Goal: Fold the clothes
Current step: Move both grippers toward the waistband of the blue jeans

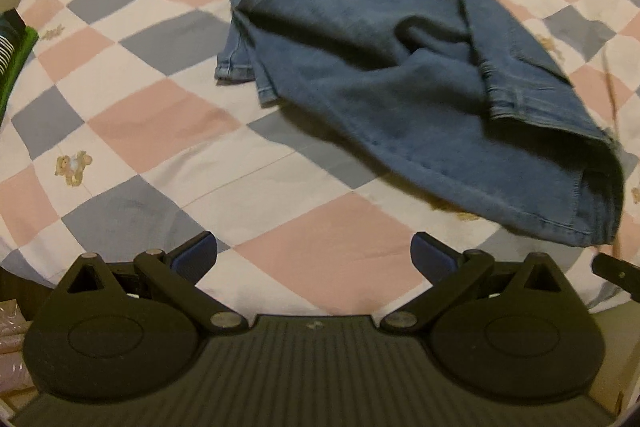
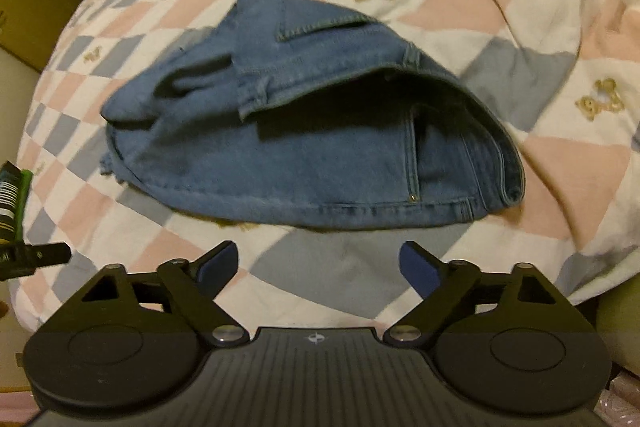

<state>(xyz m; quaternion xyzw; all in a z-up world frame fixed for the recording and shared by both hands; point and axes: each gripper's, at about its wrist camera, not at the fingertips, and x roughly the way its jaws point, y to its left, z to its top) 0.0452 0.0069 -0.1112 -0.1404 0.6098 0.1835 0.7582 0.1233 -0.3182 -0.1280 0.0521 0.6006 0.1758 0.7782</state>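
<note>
The left gripper (image 1: 314,253) points down at a bed, its blue-padded jaws spread wide with nothing between them. The right gripper (image 2: 318,263) does the same, jaws well apart and empty. Both hang above a quilt (image 1: 160,123) checked in pink, grey-blue and white, with small teddy-bear prints. Just beyond the fingertips lies a pair of blue jeans (image 1: 400,79), loosely folded into a rumpled bundle (the waistband and a back pocket face the right wrist camera, the leg hems show in the left). Neither gripper touches the denim. A green-and-black packet (image 2: 12,195) sits at the bed's left edge.
</note>
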